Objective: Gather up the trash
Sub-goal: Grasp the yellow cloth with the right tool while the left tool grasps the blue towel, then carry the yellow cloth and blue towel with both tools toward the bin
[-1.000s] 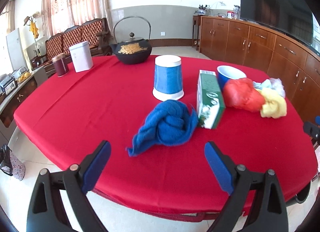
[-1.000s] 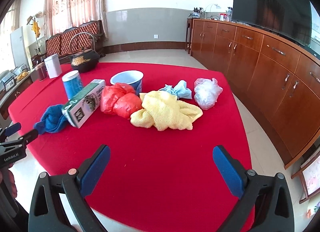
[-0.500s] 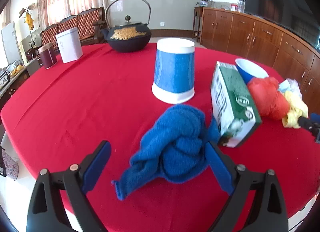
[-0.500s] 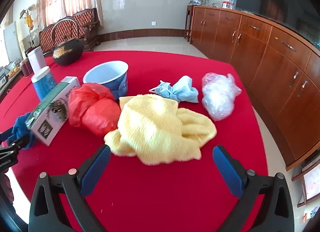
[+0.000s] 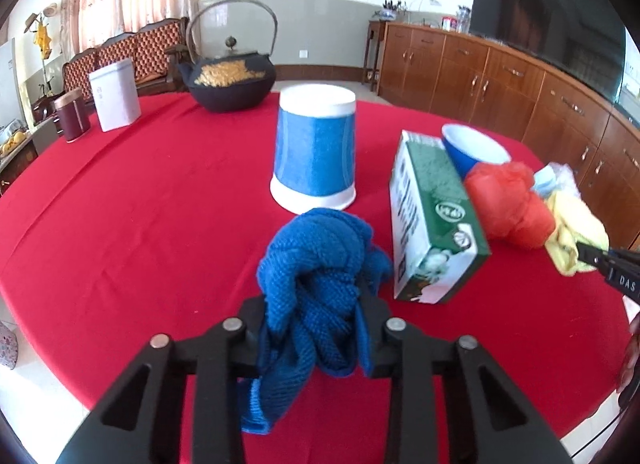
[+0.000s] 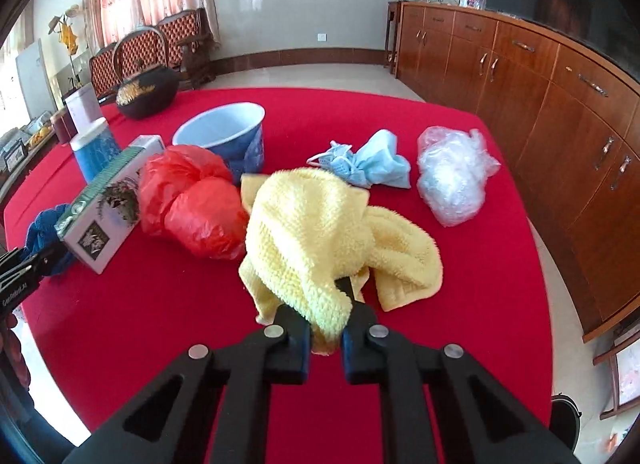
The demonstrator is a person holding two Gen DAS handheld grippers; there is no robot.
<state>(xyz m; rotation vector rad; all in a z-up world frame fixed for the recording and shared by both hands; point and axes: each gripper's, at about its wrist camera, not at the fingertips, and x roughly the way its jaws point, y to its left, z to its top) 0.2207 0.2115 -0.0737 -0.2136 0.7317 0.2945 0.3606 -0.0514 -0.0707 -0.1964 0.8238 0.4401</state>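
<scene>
My left gripper (image 5: 320, 304) has its jaws closing on a crumpled blue cloth (image 5: 320, 248), and the pads press into its near end. My right gripper (image 6: 326, 316) has its jaws closing on a fluffy yellow cloth (image 6: 312, 224) and pinches its near fold. Both cloths still rest on the red table (image 5: 140, 204). Between them lie a green carton (image 6: 108, 204) on its side and a red plastic bag (image 6: 192, 200). Farther back are a light blue face mask (image 6: 368, 160) and a crumpled clear plastic bag (image 6: 452, 176).
An upturned blue cup (image 5: 314, 148) stands just behind the blue cloth, and a blue bowl (image 6: 224, 132) behind the red bag. At the table's far side are a black teapot (image 5: 228, 80), a white tin (image 5: 114, 94) and a dark red tin (image 5: 72, 120). Wooden cabinets (image 6: 540, 84) line the right wall.
Both grippers moved forward and down over the table, then went from wide open to shut, the left on the blue cloth and the right on the yellow cloth.
</scene>
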